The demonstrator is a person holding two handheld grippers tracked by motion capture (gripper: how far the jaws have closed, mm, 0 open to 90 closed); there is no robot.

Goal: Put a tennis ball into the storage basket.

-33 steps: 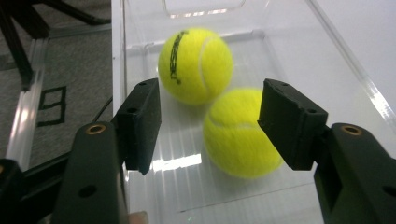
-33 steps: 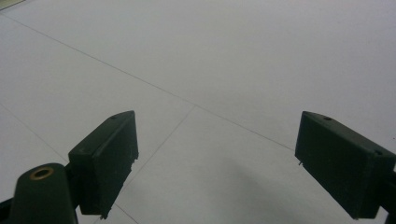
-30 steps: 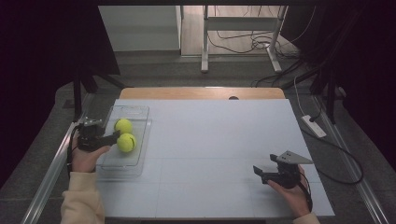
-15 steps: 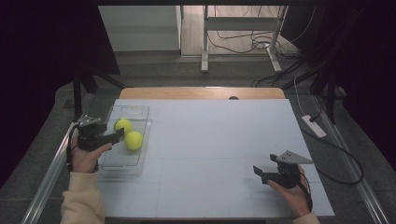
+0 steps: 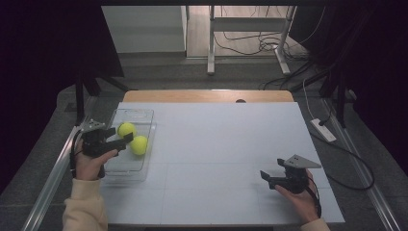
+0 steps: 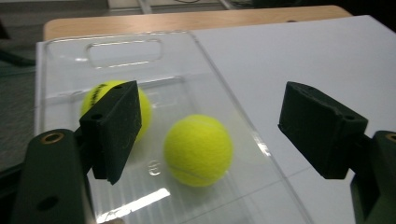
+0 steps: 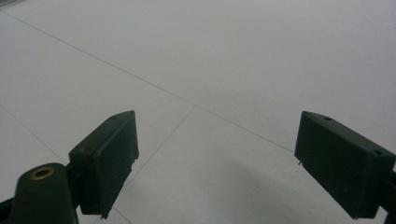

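Note:
Two yellow tennis balls lie in a clear plastic tray (image 5: 144,115) at the table's left. The far ball (image 5: 126,128) is partly hidden behind one jaw in the left gripper view (image 6: 145,106). The near ball (image 5: 139,145) rests on the tray floor (image 6: 198,150). My left gripper (image 5: 126,140) hovers over the tray's left side, open, jaws pointing right at the balls and holding nothing (image 6: 215,114). My right gripper (image 5: 267,179) rests near the table's front right, open and empty, with bare white tabletop between its jaws (image 7: 215,154).
The white table surface (image 5: 221,144) stretches between the two grippers. A wooden strip (image 5: 207,96) runs along the far edge. A white power strip (image 5: 323,130) and cables lie on the floor to the right.
The near ball has shifted a little to the right in the tray, away from the left gripper's jaws. The left gripper has drawn back slightly. The right gripper has stayed put.

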